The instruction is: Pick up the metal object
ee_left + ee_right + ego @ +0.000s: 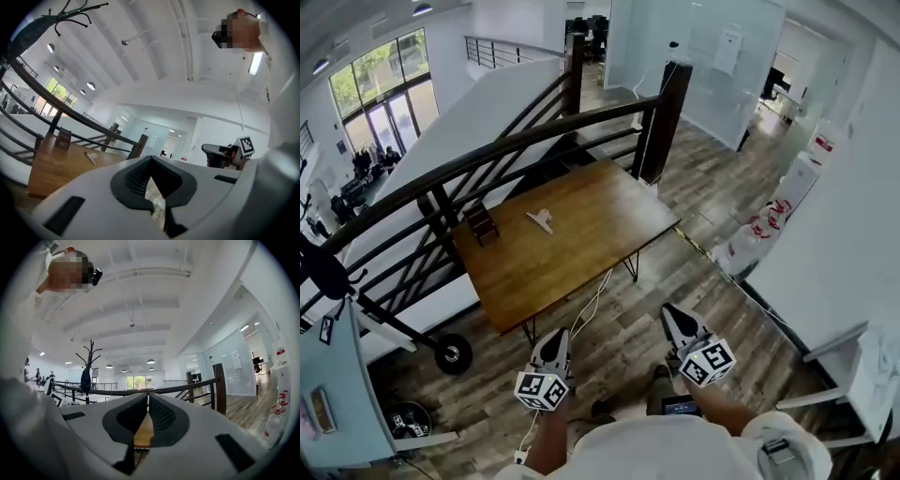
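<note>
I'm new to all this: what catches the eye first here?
A wooden table stands beside a dark stair railing, with a small pale metal object lying near its far side. Nearer the person, the left gripper and right gripper, both shut and empty, point toward it.

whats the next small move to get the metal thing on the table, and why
Probably step in and bring the left gripper toward the metal object, opening its fingers on the way: the object lies on the table, well ahead of the gripper, whose fingers are shut on nothing.
</note>
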